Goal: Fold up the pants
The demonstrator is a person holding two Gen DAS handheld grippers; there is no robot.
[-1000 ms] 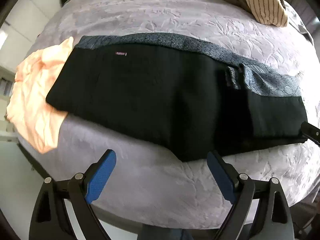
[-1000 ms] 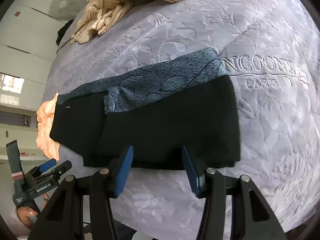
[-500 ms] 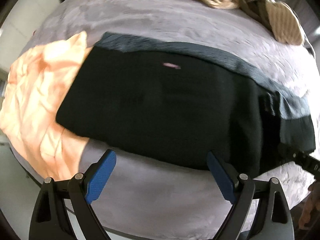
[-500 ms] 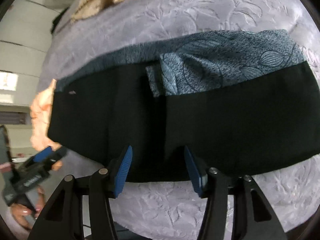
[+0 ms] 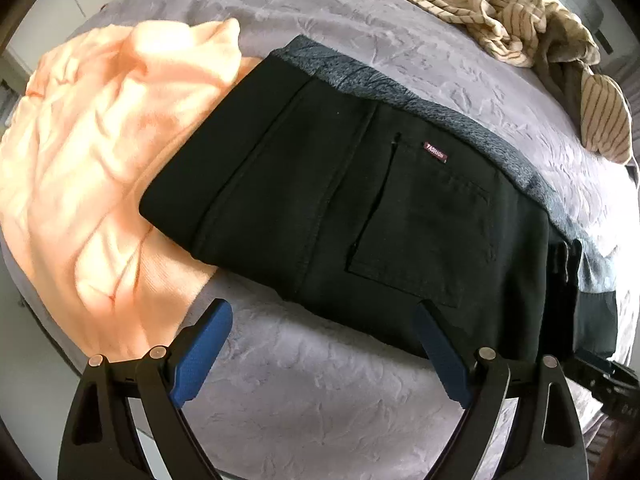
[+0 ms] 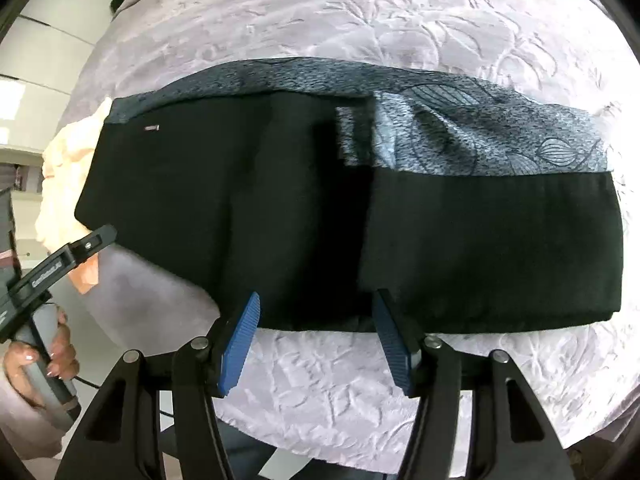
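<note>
Black pants with a grey-blue patterned lining lie folded lengthwise across the lilac bedspread; they also show in the right wrist view. Their waist end, with a back pocket and a small red label, lies over an orange garment. My left gripper is open and empty, just in front of the waist end's near edge. My right gripper is open and empty, its fingertips at the near edge of the pants by the folded-over leg end. The left gripper's body shows at the left of the right wrist view.
An orange garment lies at the left edge of the bed, partly under the pants. Striped beige clothes are heaped at the far side. The embossed lilac bedspread covers the bed; its near edge drops off just behind the grippers.
Both grippers have moved in closer to the pants. The left one has swung left toward the waist end and the orange garment. Both have stayed open.
</note>
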